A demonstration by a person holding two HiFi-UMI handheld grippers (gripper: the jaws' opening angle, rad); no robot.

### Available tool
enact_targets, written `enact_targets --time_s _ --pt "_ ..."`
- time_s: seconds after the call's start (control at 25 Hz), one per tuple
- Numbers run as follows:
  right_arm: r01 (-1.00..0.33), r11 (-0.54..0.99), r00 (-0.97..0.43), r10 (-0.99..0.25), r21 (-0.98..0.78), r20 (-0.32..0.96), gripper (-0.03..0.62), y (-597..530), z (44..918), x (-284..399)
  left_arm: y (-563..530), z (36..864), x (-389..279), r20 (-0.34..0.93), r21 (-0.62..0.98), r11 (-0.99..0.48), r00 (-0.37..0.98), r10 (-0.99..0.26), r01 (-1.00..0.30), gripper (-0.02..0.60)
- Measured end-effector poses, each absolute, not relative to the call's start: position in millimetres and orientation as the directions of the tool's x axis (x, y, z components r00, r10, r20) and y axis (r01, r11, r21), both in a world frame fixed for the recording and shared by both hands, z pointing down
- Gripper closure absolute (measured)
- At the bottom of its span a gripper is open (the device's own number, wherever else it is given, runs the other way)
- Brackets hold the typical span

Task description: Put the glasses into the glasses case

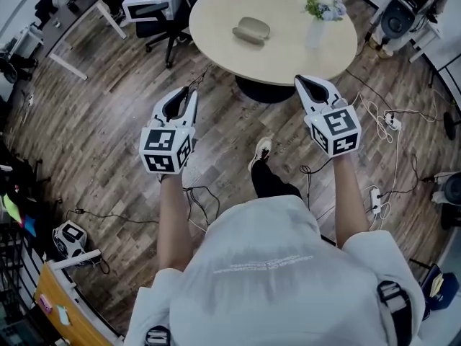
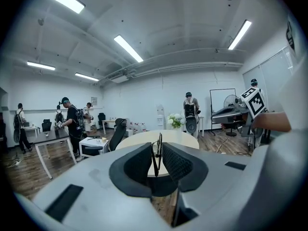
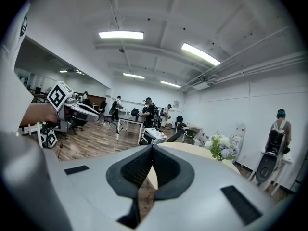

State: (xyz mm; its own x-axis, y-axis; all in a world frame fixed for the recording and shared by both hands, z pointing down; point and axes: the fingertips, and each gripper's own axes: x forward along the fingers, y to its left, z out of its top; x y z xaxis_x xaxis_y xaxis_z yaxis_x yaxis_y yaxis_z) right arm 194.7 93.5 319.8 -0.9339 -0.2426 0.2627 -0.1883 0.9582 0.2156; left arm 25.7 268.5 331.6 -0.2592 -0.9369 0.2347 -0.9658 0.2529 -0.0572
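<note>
Left gripper (image 1: 186, 96), thrust forward on an outstretched forearm, pinches one pair of glasses (image 2: 157, 153) edge-on between barely parted jaws. Right gripper (image 1: 302, 83), held level beside it, is closed on nothing. One glasses case (image 1: 251, 30) lies shut on the round bench (image 1: 216, 13) ahead of both grippers, with one flower vase (image 1: 320, 13) beyond the right.

One overhead, two level, shared table (image 1: 216, 20)
</note>
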Motion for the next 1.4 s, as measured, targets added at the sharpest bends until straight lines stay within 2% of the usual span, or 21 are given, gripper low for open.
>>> enact_targets --time_s 0.6,0.96,1.24,1.4 --pt "-0.210 0.966 -0.917 -0.249 0.152 0.312 0.594 -53.5 360.9 80.8 100.8 338.9 -88.5 0.317 -0.052 0.184 -0.190 -0.929 -0.982 0.512" --pt "-0.228 0.967 -0.909 -0.254 0.115 0.330 0.592 -109.4 386.9 38.1 17.9 356.5 -128.1 0.376 -0.021 0.105 -0.105 -0.921 -0.994 0.512" --pt "-0.314 0.947 -0.892 -0.319 0.069 0.320 0.592 -136.3 397.6 11.6 -30.6 362.7 -159.4 0.367 0.075 0.042 -0.012 -0.930 -0.996 0.512" --pt "-0.358 0.933 -0.875 -0.348 0.034 0.336 0.592 -146.4 405.6 -1.1 -60.2 376.7 -177.3 0.382 0.083 -0.042 0.070 -0.922 -0.996 0.512"
